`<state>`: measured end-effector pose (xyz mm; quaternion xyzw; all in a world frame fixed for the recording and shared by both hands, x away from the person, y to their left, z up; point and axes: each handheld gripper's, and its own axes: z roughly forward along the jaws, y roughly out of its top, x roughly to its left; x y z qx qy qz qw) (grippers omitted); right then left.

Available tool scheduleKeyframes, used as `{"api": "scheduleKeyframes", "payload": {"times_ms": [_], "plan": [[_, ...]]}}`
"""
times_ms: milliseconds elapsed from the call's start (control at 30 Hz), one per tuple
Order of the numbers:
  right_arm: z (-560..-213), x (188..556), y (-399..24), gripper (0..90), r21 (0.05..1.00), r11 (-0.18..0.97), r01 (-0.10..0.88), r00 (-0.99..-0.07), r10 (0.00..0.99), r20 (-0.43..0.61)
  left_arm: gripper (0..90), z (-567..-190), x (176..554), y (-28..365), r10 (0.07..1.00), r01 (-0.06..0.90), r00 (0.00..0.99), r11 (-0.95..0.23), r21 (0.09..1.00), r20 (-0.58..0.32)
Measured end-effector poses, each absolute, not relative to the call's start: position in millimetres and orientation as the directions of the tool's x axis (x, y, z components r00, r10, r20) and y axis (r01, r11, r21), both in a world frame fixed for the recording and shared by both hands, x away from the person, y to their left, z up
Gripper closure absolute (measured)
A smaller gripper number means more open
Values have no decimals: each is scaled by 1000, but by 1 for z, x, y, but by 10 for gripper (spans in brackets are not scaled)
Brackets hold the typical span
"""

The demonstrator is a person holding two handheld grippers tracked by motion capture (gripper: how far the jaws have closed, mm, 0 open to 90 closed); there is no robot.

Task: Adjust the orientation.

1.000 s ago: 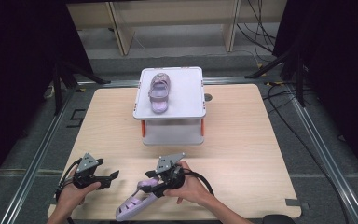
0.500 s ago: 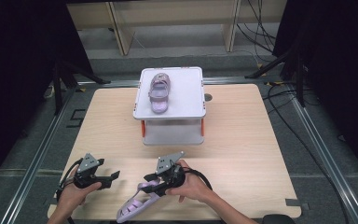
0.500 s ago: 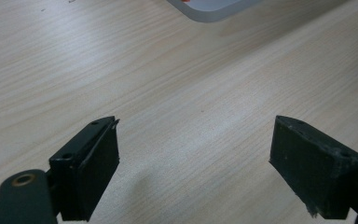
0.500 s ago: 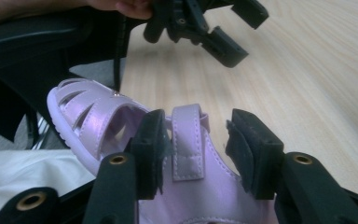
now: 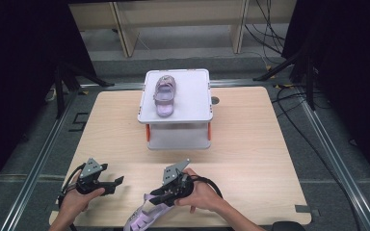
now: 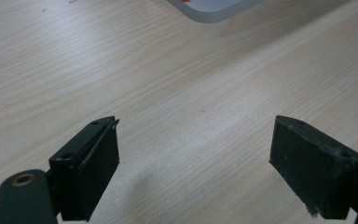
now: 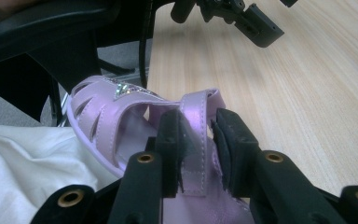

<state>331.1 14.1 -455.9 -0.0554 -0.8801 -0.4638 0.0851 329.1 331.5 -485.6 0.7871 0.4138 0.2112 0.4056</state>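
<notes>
Right gripper jaws just closing on the strap of the purple sandal at the table's near edge; pads look to be pressing the strap, contact hard to confirm; left gripper open over bare wood; second sandal sits on the white stand.

A lilac child's sandal lies on a white plastic stand mid-bench; its lilac twin sandal sits at the light wooden bench's near edge.
</notes>
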Motion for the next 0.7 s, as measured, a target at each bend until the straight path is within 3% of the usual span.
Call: {"api": "scheduleKeyframes", "payload": {"times_ms": [167,400,700], "plan": [[-454,331,12,755,815,545,198,-975,22,222,149,-486,329,332,825,484,565,-325,813,-7],[-444,330,6,767,830,528,177,-984,80,159,149,-484,329,333,821,475,571,-329,816,-1],[-433,359,-36,768,847,472,243,-954,276,120,150,-484,329,333,821,470,570,-322,822,-4]]}}
